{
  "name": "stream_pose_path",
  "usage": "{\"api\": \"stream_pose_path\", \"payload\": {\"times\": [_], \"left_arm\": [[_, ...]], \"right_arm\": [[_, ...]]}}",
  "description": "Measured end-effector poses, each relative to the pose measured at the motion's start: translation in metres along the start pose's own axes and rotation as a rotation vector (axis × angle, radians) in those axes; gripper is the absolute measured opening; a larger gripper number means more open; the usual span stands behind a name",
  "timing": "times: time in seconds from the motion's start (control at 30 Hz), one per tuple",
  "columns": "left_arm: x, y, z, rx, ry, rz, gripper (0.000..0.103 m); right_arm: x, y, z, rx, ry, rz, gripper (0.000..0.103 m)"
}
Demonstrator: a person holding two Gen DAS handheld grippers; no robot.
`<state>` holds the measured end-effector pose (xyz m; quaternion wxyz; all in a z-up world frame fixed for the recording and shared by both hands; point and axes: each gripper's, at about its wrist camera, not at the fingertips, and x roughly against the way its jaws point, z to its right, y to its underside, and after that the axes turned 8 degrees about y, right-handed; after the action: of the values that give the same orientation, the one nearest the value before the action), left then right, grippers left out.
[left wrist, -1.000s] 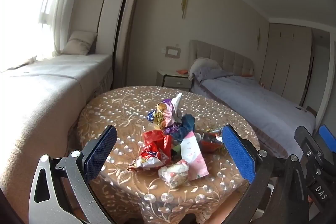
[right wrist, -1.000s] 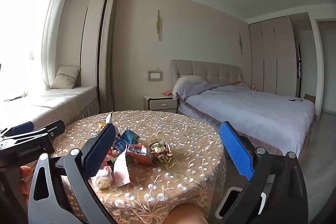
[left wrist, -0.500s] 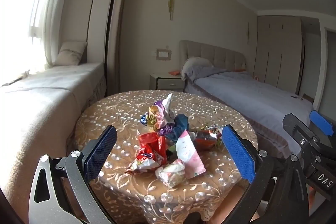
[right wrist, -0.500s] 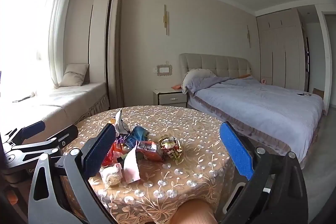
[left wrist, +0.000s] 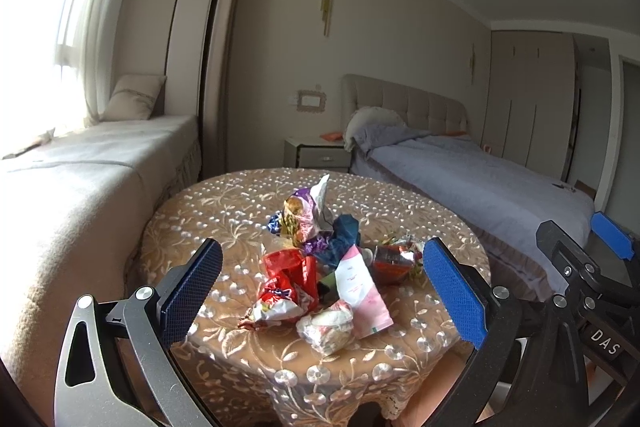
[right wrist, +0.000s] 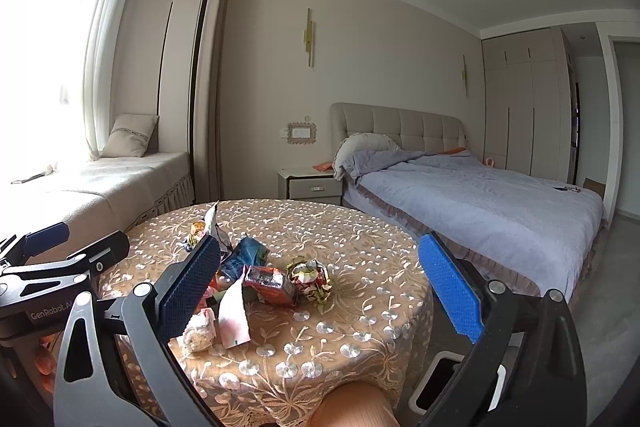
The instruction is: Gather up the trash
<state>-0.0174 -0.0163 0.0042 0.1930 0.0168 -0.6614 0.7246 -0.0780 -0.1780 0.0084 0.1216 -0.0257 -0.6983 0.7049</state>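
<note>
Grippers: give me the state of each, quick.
Left gripper: open, holding nothing.
Right gripper: open, holding nothing.

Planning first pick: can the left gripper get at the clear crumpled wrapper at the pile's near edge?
Probably yes. The left gripper is open, the clear crumpled wrapper lies nearest, nothing sits on it, only the pink-and-white packet touching alongside.
</note>
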Motion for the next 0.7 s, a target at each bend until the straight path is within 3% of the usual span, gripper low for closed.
{"api": "stream_pose_path", "payload": {"times": [0.7], "left_arm": [[-0.0050, 0.0046, -0.0018, -0.020, -0.015, -0.016, 0.098]], "right_arm": [[-0.0009, 0.0010, -0.0008, -0.002, -0.012, -0.027, 0.099]]}}
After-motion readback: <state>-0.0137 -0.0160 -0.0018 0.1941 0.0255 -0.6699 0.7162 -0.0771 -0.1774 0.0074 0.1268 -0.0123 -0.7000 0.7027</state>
